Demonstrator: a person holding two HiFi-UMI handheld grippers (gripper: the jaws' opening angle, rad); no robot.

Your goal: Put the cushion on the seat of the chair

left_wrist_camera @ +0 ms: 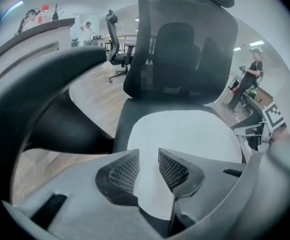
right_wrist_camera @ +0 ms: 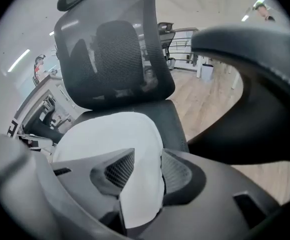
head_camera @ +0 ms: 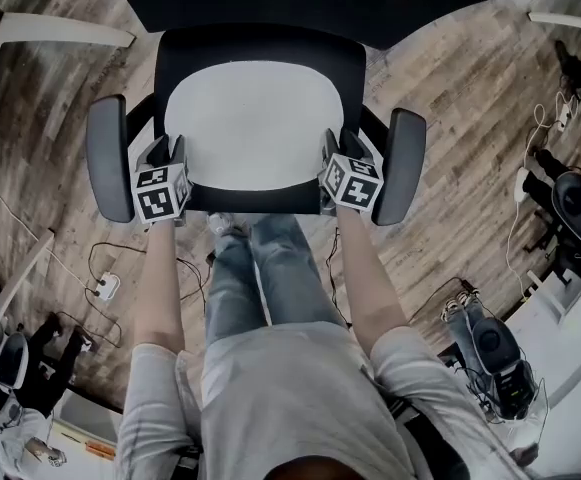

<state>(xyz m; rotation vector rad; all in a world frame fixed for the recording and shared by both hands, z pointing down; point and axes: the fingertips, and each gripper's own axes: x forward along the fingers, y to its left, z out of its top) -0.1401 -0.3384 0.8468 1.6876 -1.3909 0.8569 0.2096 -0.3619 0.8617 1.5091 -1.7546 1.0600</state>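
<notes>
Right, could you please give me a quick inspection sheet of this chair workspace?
Surface: black chair seat, mostly covered.
Job's things: white cushion lying flat on the seat.
Clutter: nothing seen.
Grippers: left gripper shut on the cushion's front edge; right gripper open, cushion edge between its jaws.
Cables: loose cables on the floor at both sides.
Surroundings: wood floor; another office chair behind.
</notes>
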